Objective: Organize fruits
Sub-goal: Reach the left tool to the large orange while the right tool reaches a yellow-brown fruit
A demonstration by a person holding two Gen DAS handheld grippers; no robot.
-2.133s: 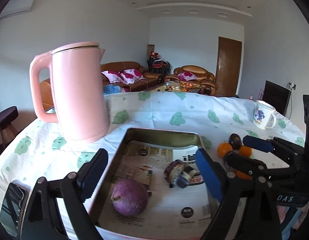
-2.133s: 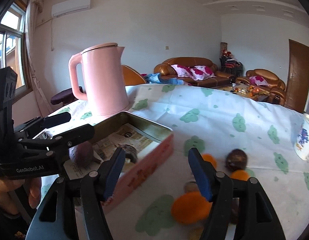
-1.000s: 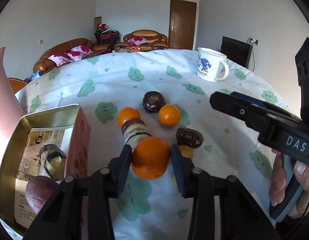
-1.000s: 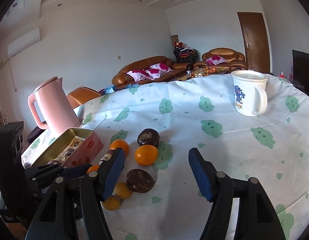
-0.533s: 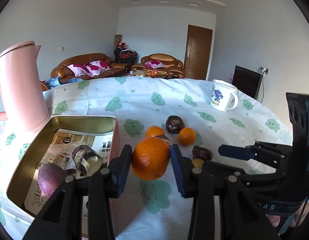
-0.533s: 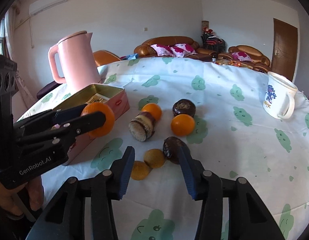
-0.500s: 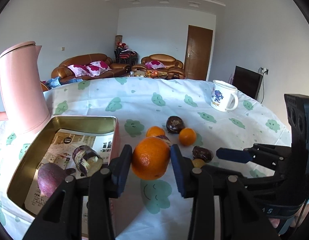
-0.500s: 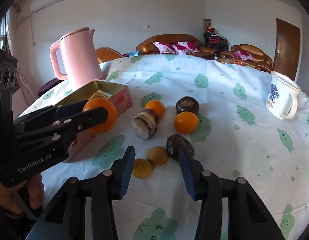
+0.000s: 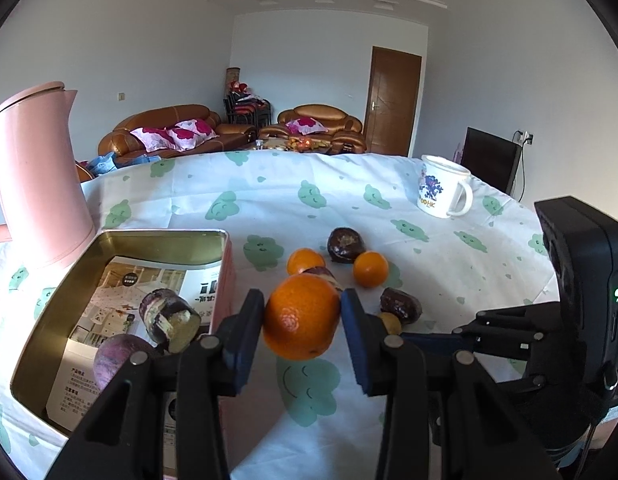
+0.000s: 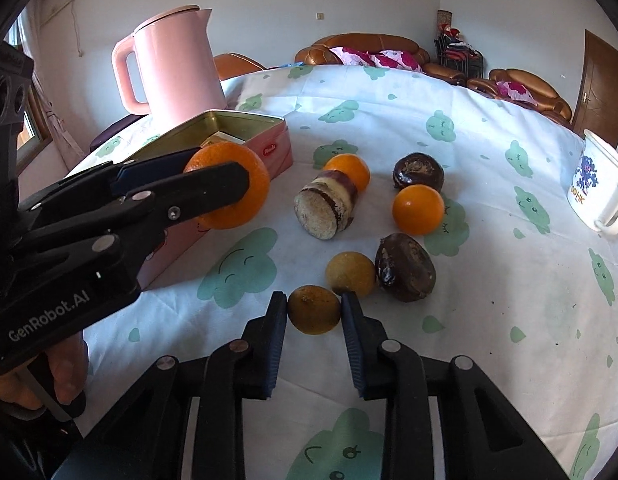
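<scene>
The large orange sits clamped between the blue pads of the left gripper, lifted clear of the cloud-print tablecloth just beside the pink wall of the open tin box; a second ago the same orange was gripped low among the fruit pile, and since then it has been carried up and toward the tin. In the right wrist view the right gripper has just been closing: a second ago its jaws stood wide and empty above the table, and now its pads press both sides of a small yellow-brown fruit that rests on the cloth. Touching that fruit's neighbour, a second small yellow fruit, lies a dark brown wrinkled fruit; beyond them are two small oranges, another dark round fruit and a cut piece of purple sweet potato. Inside the tin, on a printed leaflet whose small type is too fine to read, lie another cut purple sweet potato piece and a whole purple one. The left gripper's body reads "GenRobot.AI" in white; the tin's side carries a red oval label I cannot read. The white mug near the table's far right edge shows a blue figure and letters ending "OOHK". A pink kettle stands behind the tin.
</scene>
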